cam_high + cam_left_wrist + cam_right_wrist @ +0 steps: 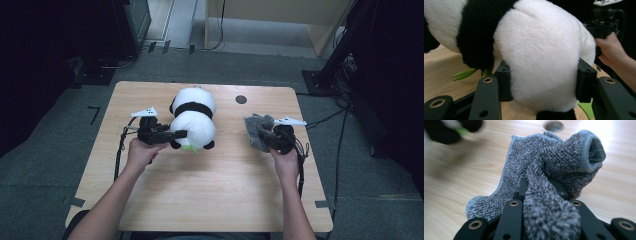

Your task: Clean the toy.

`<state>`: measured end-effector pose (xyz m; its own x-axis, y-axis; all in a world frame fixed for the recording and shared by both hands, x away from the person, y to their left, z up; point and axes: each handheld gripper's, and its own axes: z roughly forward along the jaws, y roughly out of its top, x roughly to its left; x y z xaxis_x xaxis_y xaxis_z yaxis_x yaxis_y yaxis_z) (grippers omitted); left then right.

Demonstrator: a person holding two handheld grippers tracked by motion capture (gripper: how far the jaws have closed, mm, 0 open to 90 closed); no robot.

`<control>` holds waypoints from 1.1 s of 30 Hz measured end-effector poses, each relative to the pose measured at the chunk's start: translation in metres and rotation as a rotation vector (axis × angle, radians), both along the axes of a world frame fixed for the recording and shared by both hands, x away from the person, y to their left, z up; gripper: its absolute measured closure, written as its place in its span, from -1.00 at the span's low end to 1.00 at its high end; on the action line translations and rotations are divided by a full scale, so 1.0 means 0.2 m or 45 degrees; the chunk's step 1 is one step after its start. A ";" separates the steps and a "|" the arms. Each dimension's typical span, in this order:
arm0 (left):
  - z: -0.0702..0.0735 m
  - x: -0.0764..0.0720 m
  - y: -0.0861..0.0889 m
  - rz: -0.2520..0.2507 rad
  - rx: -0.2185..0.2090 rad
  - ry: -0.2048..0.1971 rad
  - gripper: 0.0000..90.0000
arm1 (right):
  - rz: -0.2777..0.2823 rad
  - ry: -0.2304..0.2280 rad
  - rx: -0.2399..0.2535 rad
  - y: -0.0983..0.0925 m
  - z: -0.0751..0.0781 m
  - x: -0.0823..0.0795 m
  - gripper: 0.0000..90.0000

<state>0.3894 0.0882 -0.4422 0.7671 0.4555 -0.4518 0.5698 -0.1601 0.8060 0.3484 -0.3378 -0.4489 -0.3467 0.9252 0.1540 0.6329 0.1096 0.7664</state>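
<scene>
The left gripper (176,134) clamps the panda (194,120) and the right gripper (264,134) pinches the grey cloth (256,131), so wiping the panda seems next.

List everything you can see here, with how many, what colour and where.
Panda plush: one, white and black, table's middle-left, clamped at its body.
Towel: one, grey, table's right, pinched and bunched.
Green leaf: one, at the panda's near end.
Table: one, light wood, with a dark round hole near the far edge.
Left gripper: one, black, shut on the panda.
Right gripper: one, black, shut on the towel.
Hands: two, bare forearms from the bottom.
</scene>
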 end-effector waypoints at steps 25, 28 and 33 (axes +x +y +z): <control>-0.02 -0.10 -0.06 0.082 0.040 -0.018 0.03 | 0.602 -0.349 0.008 0.76 0.26 -0.23 0.68; -0.02 -0.09 -0.04 0.095 0.025 0.007 0.04 | 0.659 -0.341 -0.001 0.79 0.23 -0.23 0.68; -0.01 -0.08 -0.02 0.126 0.015 0.011 0.04 | 0.720 -0.350 -0.054 0.83 0.18 -0.25 0.68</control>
<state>0.3742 0.0835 -0.4449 0.7143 0.5341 -0.4523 0.5901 -0.1121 0.7995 0.2986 -0.1710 -0.4129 -0.8058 0.5906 -0.0429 0.2490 0.4036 0.8804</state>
